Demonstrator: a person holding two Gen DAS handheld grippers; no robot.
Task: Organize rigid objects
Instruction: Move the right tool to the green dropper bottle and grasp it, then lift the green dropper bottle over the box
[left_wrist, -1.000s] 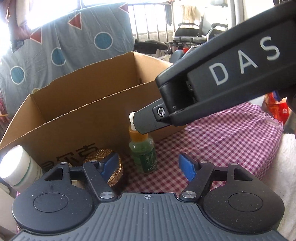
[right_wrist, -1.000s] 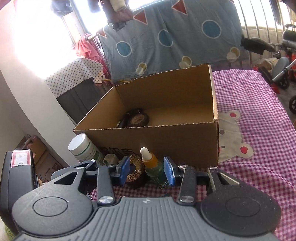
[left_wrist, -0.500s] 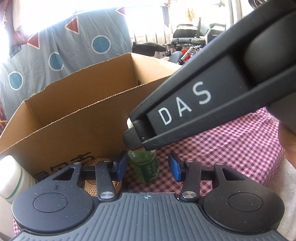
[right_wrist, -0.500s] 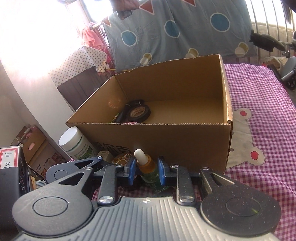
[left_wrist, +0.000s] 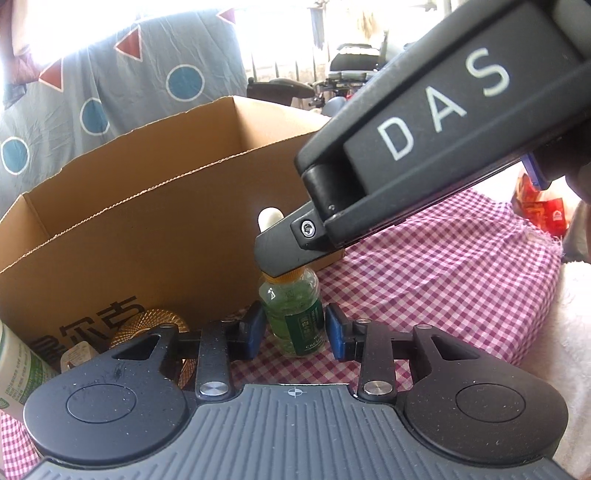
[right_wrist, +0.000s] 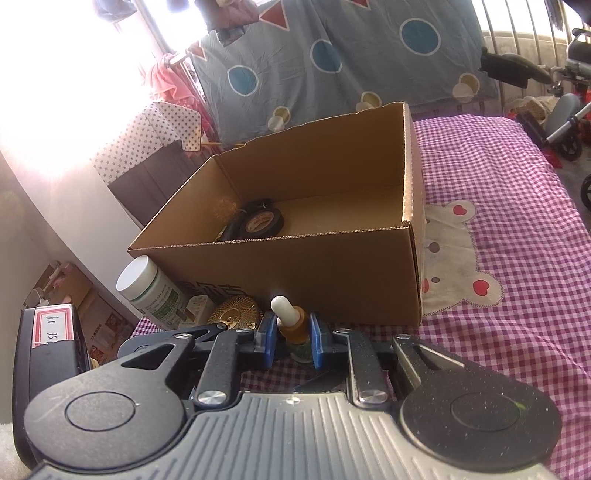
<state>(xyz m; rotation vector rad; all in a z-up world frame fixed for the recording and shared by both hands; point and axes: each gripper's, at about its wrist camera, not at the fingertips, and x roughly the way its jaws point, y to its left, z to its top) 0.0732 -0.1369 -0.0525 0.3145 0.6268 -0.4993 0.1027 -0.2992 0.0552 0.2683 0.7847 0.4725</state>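
My right tongs (right_wrist: 290, 341) grip the amber neck of a small green glass dropper bottle (left_wrist: 291, 317) standing upright, its long axis vertical. My left tongs (left_wrist: 293, 332) are closing around its body, blue pads just beside the glass, not yet touching. The open brown cardboard box (right_wrist: 295, 266) stands directly beyond both tongs.

One box (right_wrist: 332, 266), two bottles (right_wrist: 291, 325) (right_wrist: 155, 291)
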